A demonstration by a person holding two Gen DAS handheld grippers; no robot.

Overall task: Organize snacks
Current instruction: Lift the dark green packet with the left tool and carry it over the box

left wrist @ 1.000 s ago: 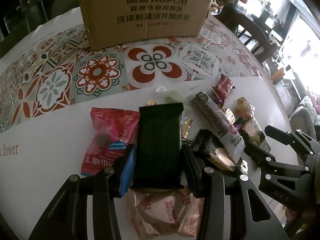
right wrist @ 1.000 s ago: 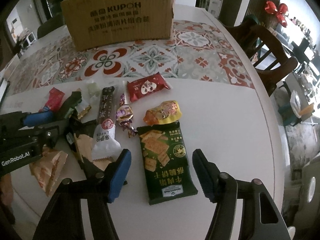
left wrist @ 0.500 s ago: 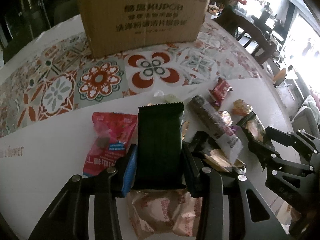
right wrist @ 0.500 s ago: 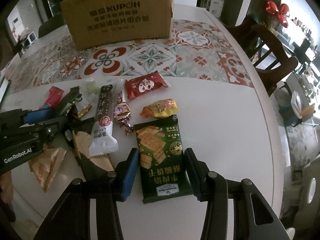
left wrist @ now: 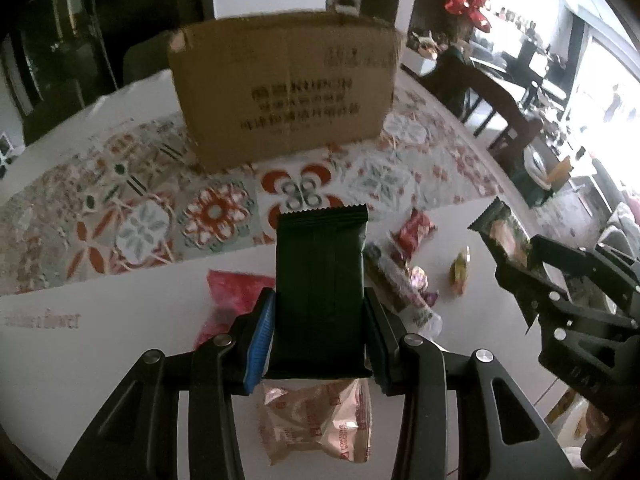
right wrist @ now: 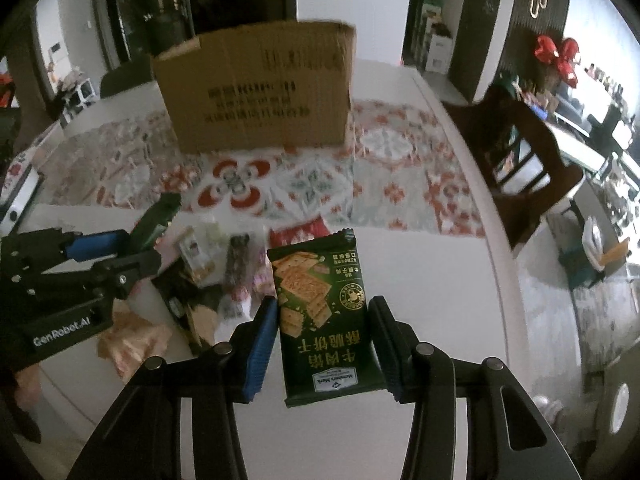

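Gripping a dark green packet (left wrist: 320, 292), left tongs (left wrist: 318, 336); right tongs (right wrist: 323, 344) clamp cracker pack (right wrist: 324, 320) (both aloft).

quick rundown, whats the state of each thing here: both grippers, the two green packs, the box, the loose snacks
left gripper: shut on plain dark green pack, lifted off the table
right gripper: shut on green cracker pack, lifted, printed side up
cardboard box: upright at the far side, top flaps open
red packet: lying flat on white table
pink-beige packet: lying flat, below the left gripper
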